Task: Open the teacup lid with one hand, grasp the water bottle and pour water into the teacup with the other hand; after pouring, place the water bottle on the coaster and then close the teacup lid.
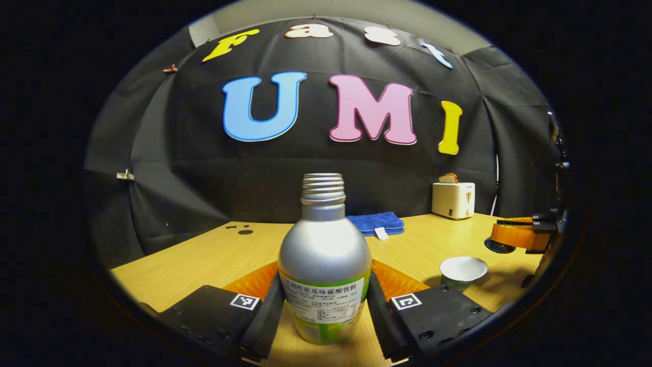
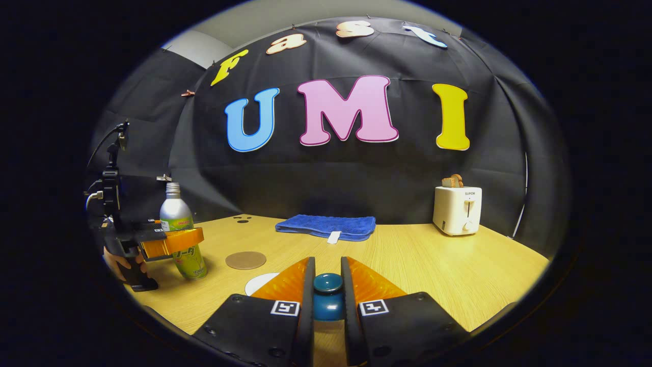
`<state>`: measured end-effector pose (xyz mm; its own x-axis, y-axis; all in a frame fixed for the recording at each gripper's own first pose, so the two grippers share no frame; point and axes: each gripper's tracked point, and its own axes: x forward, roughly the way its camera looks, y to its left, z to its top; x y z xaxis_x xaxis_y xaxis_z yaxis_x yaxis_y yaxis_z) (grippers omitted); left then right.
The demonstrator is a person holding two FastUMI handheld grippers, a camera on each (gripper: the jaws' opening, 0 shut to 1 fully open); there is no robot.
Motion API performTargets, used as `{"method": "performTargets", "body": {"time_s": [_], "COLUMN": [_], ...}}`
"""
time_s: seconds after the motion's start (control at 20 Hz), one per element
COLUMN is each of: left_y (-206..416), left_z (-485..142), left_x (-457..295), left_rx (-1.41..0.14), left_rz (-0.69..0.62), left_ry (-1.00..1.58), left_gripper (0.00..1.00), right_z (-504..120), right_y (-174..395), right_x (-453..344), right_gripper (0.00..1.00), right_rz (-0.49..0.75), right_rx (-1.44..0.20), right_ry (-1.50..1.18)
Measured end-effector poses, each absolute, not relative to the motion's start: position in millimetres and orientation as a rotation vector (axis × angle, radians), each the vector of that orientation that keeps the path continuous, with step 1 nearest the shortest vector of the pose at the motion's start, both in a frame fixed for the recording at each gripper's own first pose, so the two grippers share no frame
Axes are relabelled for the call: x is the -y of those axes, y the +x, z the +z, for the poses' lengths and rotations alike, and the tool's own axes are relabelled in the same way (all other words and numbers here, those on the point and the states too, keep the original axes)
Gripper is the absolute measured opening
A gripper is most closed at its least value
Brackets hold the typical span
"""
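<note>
Left gripper (image 1: 325, 300) fingers pinch water bottle (image 1: 324, 265), uncapped, upright on bench (image 1: 204, 260). Right gripper (image 2: 327, 300) fingers clamp teacup lid (image 2: 327, 293). Open teacup (image 1: 462, 271) well right: overshoot tilt risks spill.

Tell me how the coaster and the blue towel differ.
The coaster is a brown round disc; the towel is blue and folded into a rectangle. The coaster sits nearer the bottle; the towel lies farther back, near the wall. Both lie flat on the wooden table.
</note>
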<state>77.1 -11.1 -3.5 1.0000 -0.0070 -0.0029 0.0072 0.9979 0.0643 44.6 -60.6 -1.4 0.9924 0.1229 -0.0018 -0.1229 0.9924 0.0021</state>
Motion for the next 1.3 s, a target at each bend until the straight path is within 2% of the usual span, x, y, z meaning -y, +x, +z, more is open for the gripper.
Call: {"method": "performTargets", "body": {"time_s": [0.2, 0.4, 0.7, 1.3], "left_y": [81.8, 88.7, 99.2, 119.1], "left_z": [7.5, 2.4, -3.3, -9.7], "left_x": [23.6, 50.8, 65.5, 86.0], "left_rx": [0.002, -0.045, -0.074, -0.085], "left_rz": [0.007, -0.09, -0.147, -0.237], "left_ry": [0.335, 0.585, 1.039, 1.567], "left_gripper": [0.79, 0.78, 0.78, 0.78], "right_z": [-1.1, -0.1, 0.5, 1.4], "right_y": [40.9, 38.6, 36.8, 35.4], "right_x": [83.2, 109.6, 139.0, 143.3], "right_gripper": [0.28, 0.28, 0.28, 0.28], "right_rz": [0.09, 0.046, 0.007, 0.018], "right_rx": [0.001, 0.003, 0.004, 0.005], "right_ry": [0.001, 0.001, 0.0, -0.001]}}
